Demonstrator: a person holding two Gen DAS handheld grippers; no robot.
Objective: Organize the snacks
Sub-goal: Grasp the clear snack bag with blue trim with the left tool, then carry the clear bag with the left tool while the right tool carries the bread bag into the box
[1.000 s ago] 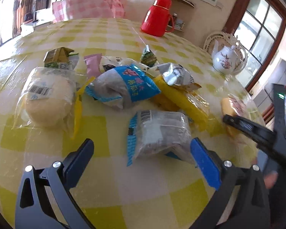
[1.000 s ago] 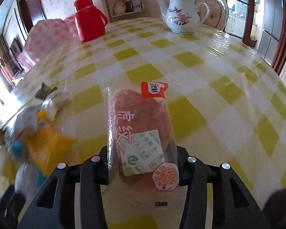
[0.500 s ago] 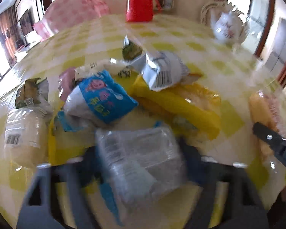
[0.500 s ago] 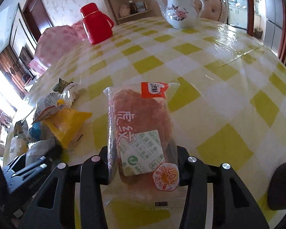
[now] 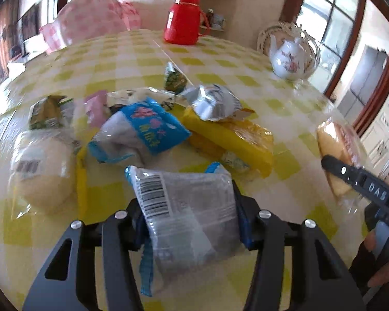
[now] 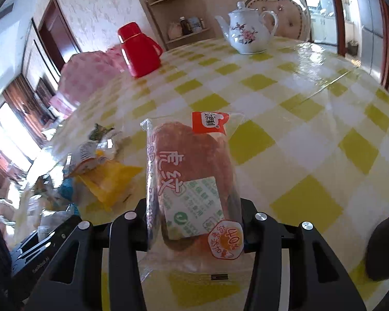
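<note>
1. My left gripper [image 5: 188,215] is closing its jaws on a clear plastic snack pack with a barcode and blue crimped edges [image 5: 186,207]; the pack sits between both jaws, pads against its sides, near the tabletop's near edge.
2. My right gripper [image 6: 194,223] is clamped on a clear-wrapped reddish-brown bread loaf with an orange label [image 6: 192,181]; both jaws press its sides, and the far end of the pack points toward the tabletop's middle.
3. Yellow-and-white checked glossy tabletop [image 6: 311,134] carries everything.
4. Just past the left-held pack: a blue-and-white snack bag [image 5: 140,134], with a yellow plastic bread pack [image 5: 228,140] right of it.
5. A silver foil packet [image 5: 212,101] lies on top of the yellow pack; a small green triangular packet [image 5: 173,77] is behind it.
6. Toward the left edge: a pale round bun in clear wrap with a barcode [image 5: 44,171], and a green-brown packet [image 5: 46,111] beyond it.
7. A pink wrapper [image 5: 97,108] is partly under the pile; can't tell what it is.
8. At the far edge stands a red plastic thermos jug [image 5: 182,18]; at the far right, a white floral porcelain teapot [image 5: 290,59].
</note>
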